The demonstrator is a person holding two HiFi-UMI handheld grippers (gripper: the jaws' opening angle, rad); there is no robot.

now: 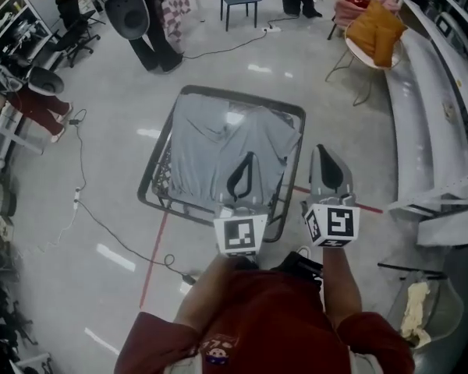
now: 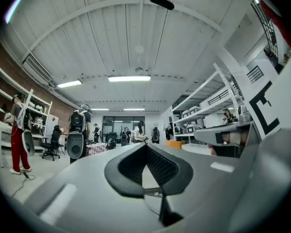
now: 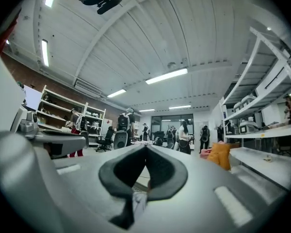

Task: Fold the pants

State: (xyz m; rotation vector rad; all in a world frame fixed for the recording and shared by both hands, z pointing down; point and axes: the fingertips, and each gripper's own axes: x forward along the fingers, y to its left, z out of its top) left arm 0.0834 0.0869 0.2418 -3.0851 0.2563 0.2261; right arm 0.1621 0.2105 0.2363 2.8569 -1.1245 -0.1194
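A black wire-frame worktop (image 1: 161, 142) is standing on the pale floor (image 1: 296, 53). Grey pants (image 1: 210, 150) are lying spread across it.

Bright ceiling strip lights (image 2: 129, 78), glare patches on glossy floor (image 1: 257, 68), strong fisheye warping, dark vignetted corners

The pants (image 1: 218, 150) are soft, matt grey cloth, lightly creased. The worktop (image 1: 162, 142) is dark metal frame and wire. The floor (image 1: 101, 201) is smooth and glossy. The fingers (image 2: 77, 183) look like matt grey plastic with a black ribbed lining (image 2: 162, 166).
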